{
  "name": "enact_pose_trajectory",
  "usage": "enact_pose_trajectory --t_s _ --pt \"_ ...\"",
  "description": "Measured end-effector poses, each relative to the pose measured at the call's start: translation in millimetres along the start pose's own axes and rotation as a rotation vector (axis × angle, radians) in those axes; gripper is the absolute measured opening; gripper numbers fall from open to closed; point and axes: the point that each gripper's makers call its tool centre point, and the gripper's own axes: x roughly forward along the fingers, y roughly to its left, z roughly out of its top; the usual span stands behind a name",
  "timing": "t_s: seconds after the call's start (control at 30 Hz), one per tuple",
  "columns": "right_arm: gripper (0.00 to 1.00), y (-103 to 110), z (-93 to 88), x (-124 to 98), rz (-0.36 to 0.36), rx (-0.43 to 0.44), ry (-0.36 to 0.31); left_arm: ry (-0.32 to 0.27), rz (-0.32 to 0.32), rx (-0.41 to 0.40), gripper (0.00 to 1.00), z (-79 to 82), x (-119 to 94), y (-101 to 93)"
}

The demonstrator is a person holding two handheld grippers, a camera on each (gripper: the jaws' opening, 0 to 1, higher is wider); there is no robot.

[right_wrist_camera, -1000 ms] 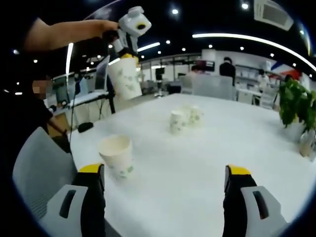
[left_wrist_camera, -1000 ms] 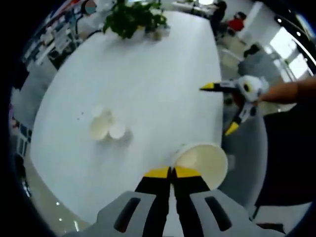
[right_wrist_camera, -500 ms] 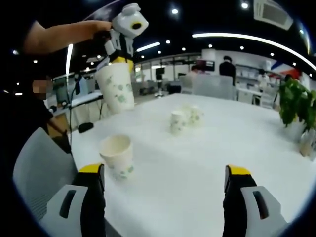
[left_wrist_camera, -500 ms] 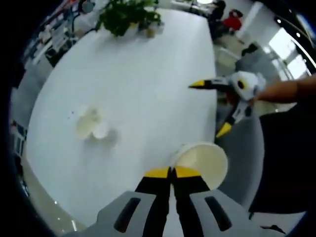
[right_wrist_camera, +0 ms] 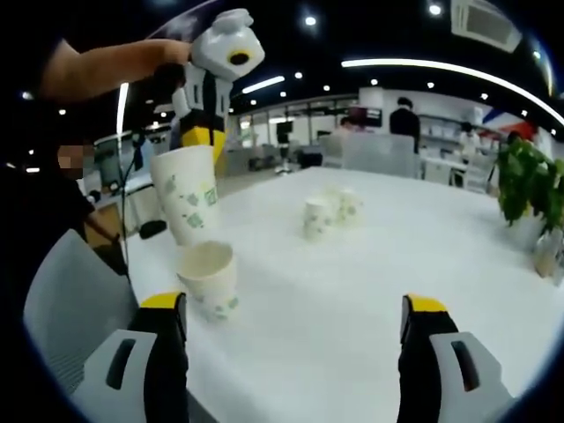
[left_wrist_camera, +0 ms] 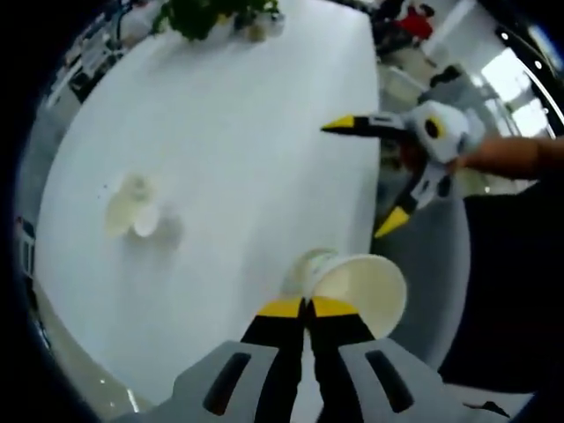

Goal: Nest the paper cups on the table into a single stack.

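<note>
The held paper cup (right_wrist_camera: 185,194), pinched at its rim by the closed left gripper (left_wrist_camera: 305,307), hangs tilted just above the standing cup (right_wrist_camera: 210,280), evidently lined up for nesting. More cups (right_wrist_camera: 330,211) wait at one o'clock. The right gripper (right_wrist_camera: 291,313) hovers low, jaws spread, empty

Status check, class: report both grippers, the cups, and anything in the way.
Left gripper shut on held cup, above table cup. Right gripper open, empty. Two more cups farther back. Path clear.
</note>
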Motion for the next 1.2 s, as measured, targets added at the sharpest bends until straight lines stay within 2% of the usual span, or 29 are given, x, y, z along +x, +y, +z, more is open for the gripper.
enact_pose_trajectory --t_s 0.17,0.3,0.5,0.73,1.07,1.13,1.2 --pt "1.0 0.5 0.5 0.6 0.001 0.0 -0.002 0.027 0.003 0.004 0.0 -3.5 16.5 -4.3" --pt "1.0 0.9 0.3 0.5 0.002 0.002 -0.002 0.076 0.049 0.032 0.0 -12.2 35.6 -2.9" --pt "1.0 1.0 -0.3 0.6 0.0 0.004 -0.001 0.129 0.069 0.048 0.0 -24.1 62.1 -2.5" --pt "1.0 1.4 -0.5 0.9 0.0 0.009 -0.002 0.151 0.083 0.041 0.0 -34.3 87.5 -1.3" --pt "1.0 2.5 -1.5 0.9 0.005 0.01 0.0 0.106 0.081 0.024 0.0 -33.0 86.5 -2.6" --pt "1.0 2.6 -1.8 0.9 0.005 0.01 0.001 0.089 0.056 0.022 0.0 -33.1 86.2 -7.7" --pt "1.0 2.8 -2.2 1.1 0.006 0.012 0.003 0.032 0.05 0.028 0.04 -26.6 84.2 -9.1"
